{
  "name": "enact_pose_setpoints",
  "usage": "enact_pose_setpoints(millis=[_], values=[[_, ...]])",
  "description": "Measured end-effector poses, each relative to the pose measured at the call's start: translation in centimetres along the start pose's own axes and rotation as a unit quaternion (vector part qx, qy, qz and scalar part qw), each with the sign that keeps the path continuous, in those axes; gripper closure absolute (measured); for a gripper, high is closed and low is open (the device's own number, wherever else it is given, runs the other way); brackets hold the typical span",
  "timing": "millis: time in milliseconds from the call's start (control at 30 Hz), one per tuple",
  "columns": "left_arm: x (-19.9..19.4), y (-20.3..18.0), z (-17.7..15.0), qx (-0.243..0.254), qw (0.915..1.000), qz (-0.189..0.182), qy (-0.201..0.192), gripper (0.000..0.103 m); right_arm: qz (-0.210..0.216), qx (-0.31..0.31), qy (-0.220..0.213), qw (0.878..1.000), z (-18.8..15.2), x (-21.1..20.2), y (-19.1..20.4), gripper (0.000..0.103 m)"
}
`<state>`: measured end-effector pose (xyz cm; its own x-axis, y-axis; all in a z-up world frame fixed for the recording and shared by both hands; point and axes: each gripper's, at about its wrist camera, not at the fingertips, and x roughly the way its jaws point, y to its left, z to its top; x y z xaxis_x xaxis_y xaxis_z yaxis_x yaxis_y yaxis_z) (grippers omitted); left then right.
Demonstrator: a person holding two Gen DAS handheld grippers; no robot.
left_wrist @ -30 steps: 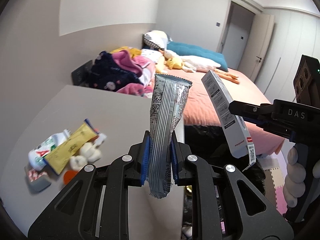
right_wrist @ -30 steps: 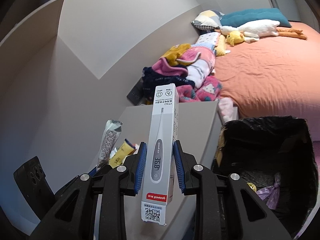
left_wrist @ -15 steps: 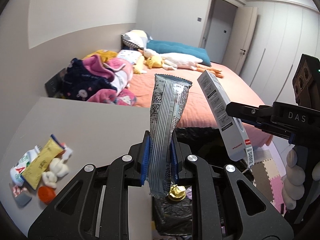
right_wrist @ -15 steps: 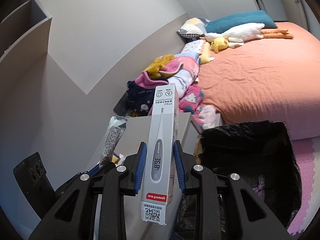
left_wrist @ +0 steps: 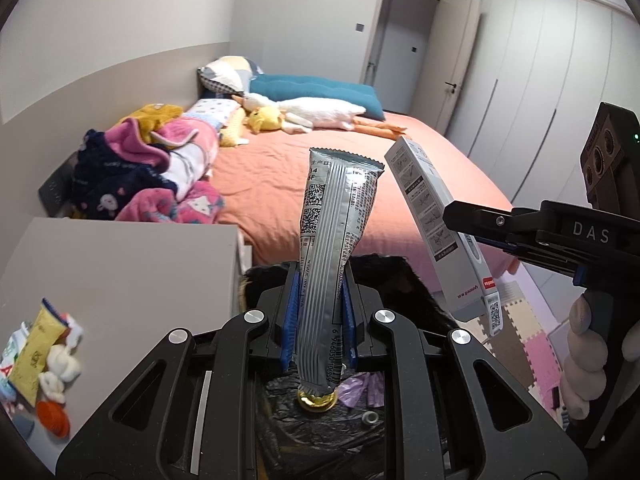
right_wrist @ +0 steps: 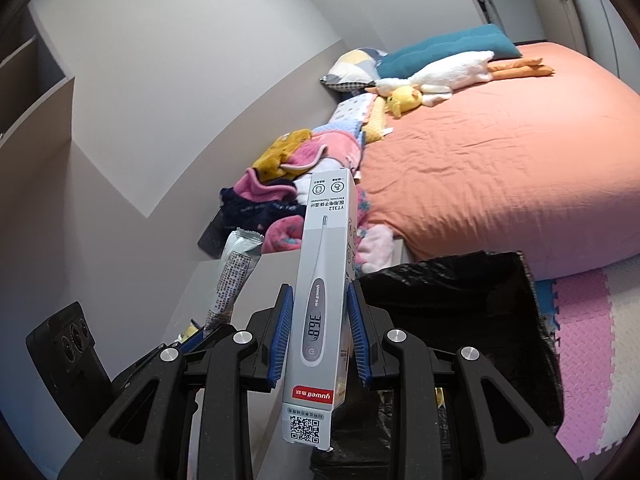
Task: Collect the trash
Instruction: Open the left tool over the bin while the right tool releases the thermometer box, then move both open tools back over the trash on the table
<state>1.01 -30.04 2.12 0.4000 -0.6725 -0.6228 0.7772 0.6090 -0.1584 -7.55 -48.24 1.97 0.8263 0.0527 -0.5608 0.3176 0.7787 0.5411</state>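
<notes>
A crinkled silver snack wrapper, printed with QR codes, dense small text and a barcode beginning 6 946050, stood upright in the left gripper, whose blue-padded jaws were clamped on its lower half. Beside it, the right gripper was closed on a tall white-and-grey thermometer box showing a pictured thermometer reading 36.8, the model code YT312, a red "yuwell" band and a QR code on its bottom flap. The gripper body carried the letters DAS in the left wrist view. Both items were held above a bin lined with a black trash bag, standing between a grey table and an orange-sheeted bed. Inside the bag lay a gold foil piece and a purple scrap. More litter sat on the table.
</notes>
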Motion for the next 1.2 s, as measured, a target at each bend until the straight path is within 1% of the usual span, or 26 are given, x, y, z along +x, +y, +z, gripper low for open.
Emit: enact_pose_setpoints(millis=[133,167,200,233,267,300,333,367,400,467,633,767,1033,1200], values=[[1.2,-1.1,0.4,0.007,0.9999,-0.013,0.008,0.085,-0.006,0.007,-0.003,1.000,0.3,-0.5,-1.0,0.073],[1.5,-1.3,0.4,0.008,0.9998,-0.016,0.011,0.083,-0.006,0.009,-0.004,1.000,0.4,-0.6,-1.3,0.073],[1.7,-1.4,0.5,0.008,0.9997,-0.021,0.014,0.080,-0.003,0.008,-0.001,1.000,0.5,-0.6,-1.5,0.073],[1.9,-1.5,0.5,0.005,0.9993,-0.031,0.019,0.074,0.003,0.007,0.004,1.000,0.6,-0.5,-1.6,0.072],[2.2,-1.5,0.6,0.002,0.9989,-0.039,0.026,0.043,0.003,0.011,0.005,1.000,0.7,-0.6,-1.9,0.069],[2.4,-1.6,0.7,-0.001,0.9986,-0.042,0.031,0.010,-0.001,0.015,-0.001,1.000,0.7,-0.8,-2.0,0.063],[2.4,-1.8,0.7,-0.002,0.9988,-0.038,0.030,0.006,-0.010,0.017,-0.008,1.000,0.7,-1.0,-2.1,0.042],[2.3,-2.0,0.8,0.004,0.9990,-0.039,0.022,0.006,-0.022,0.018,-0.019,0.999,0.8,-1.3,-2.1,0.029],[2.2,-2.2,0.8,0.012,0.9990,-0.039,0.016,0.006,-0.027,0.018,-0.029,0.999,0.8,-1.6,-2.2,0.029],[2.3,-2.5,1.0,0.021,0.9992,-0.030,0.016,0.006,-0.029,0.015,-0.031,0.999,1.0,-1.7,-2.2,0.029],[2.2,-1.9,1.0,0.016,0.9996,-0.019,0.012,0.006,-0.033,0.016,-0.036,0.999,1.1,-1.7,-2.3,0.028],[1.5,-1.2,0.8,0.014,0.9998,-0.008,0.009,0.006,-0.027,0.015,-0.031,0.999,1.1,-1.3,-2.0,0.029],[0.1,0.0,0.1,0.005,0.9999,0.012,0.003,0.006,-0.010,-0.008,-0.017,1.000,0.6,-0.2,0.0,0.028],[-1.0,1.2,-0.7,-0.009,0.9994,0.033,-0.001,0.006,0.003,-0.026,-0.005,1.000,0.0,0.9,1.7,0.028]])
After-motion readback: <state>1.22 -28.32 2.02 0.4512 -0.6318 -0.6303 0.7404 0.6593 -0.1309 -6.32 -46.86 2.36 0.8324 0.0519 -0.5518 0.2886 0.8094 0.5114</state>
